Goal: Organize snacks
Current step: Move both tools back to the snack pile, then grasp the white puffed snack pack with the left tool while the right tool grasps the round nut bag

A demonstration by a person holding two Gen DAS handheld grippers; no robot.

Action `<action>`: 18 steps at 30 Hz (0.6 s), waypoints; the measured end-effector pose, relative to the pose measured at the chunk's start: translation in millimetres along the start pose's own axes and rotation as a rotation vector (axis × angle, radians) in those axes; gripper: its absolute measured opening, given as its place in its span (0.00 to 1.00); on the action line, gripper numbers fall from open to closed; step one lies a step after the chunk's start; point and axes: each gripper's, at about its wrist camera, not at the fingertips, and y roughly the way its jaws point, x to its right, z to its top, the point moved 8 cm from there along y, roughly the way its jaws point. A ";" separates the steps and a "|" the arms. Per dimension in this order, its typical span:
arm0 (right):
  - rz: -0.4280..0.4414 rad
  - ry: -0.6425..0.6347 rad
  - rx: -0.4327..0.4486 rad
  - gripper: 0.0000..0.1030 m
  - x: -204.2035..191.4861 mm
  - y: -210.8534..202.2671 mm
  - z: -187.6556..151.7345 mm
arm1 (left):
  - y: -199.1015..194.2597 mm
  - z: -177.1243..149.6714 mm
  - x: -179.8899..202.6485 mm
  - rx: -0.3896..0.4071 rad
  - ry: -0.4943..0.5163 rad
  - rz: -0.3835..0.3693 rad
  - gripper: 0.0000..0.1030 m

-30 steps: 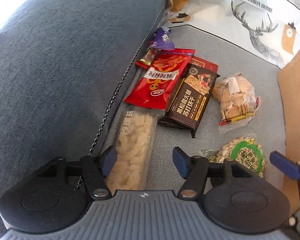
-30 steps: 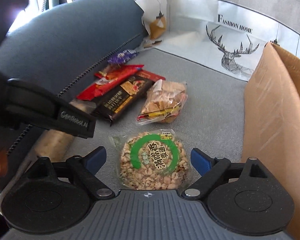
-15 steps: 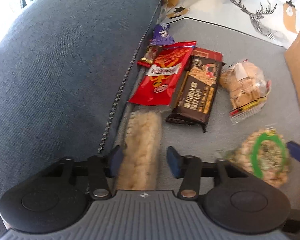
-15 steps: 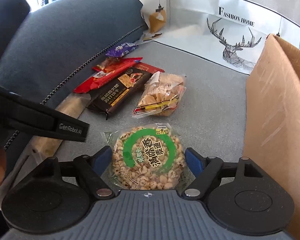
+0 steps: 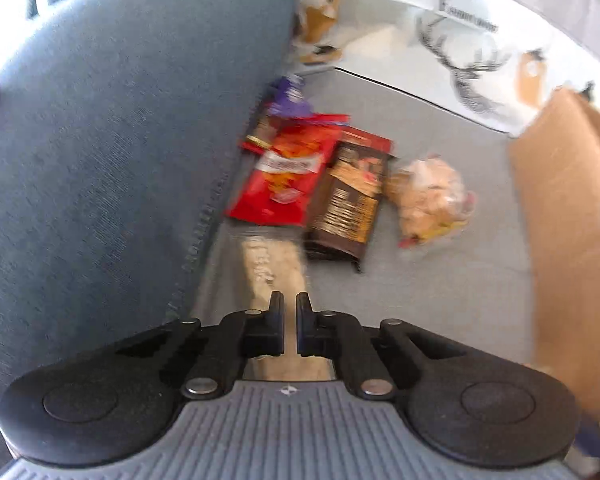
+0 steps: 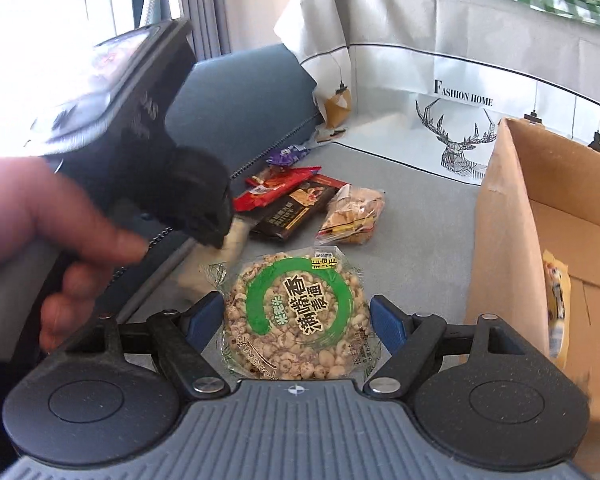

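While I hold both grippers over the grey sofa seat (image 5: 440,300), the left gripper (image 5: 290,312) has its jaws drawn nearly together, clamped on the long clear pack of pale snacks (image 5: 274,264) that lies along the backrest seam. I see the right gripper (image 6: 296,318) with jaws wide; the round puffed-rice cake pack (image 6: 296,316) sits between the blue pads (image 6: 386,320), and I cannot tell whether they press it. A cardboard box (image 6: 508,216) stands just right of it.
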 end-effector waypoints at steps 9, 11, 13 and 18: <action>-0.024 -0.037 -0.080 0.79 -2.3 20.4 -23.1 | 2.1 2.1 -7.6 -0.002 -0.075 -0.015 0.54; -0.029 -0.038 -0.096 0.79 -1.5 24.7 -25.7 | 5.4 1.3 -6.9 -0.017 -0.079 -0.007 0.57; -0.033 -0.032 -0.121 0.79 0.3 30.2 -29.5 | 10.0 0.6 -4.8 -0.035 -0.079 -0.002 0.57; -0.033 -0.015 -0.147 0.79 6.0 36.4 -33.9 | 22.3 -1.9 1.8 -0.074 -0.063 0.040 0.57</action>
